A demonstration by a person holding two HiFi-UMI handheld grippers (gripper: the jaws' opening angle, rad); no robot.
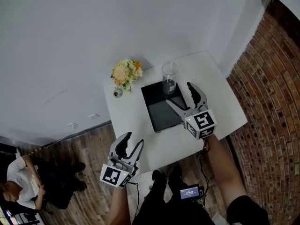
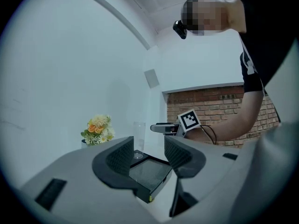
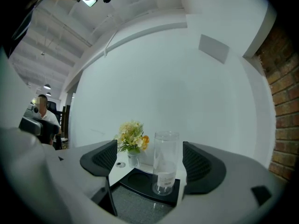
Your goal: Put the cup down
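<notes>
A tall clear cup stands upright in a round recess at the far end of a black tray on the white table. My right gripper hovers open just short of the cup, touching nothing. In the right gripper view the cup shows between the spread jaws, a little beyond the tips of that gripper. My left gripper is open and empty above the table's near-left corner. From the left gripper the cup is seen far off.
A small vase of yellow and orange flowers stands left of the tray, near the wall. The white table is small, with a brick wall to its right. A seated person is on the floor side, far left.
</notes>
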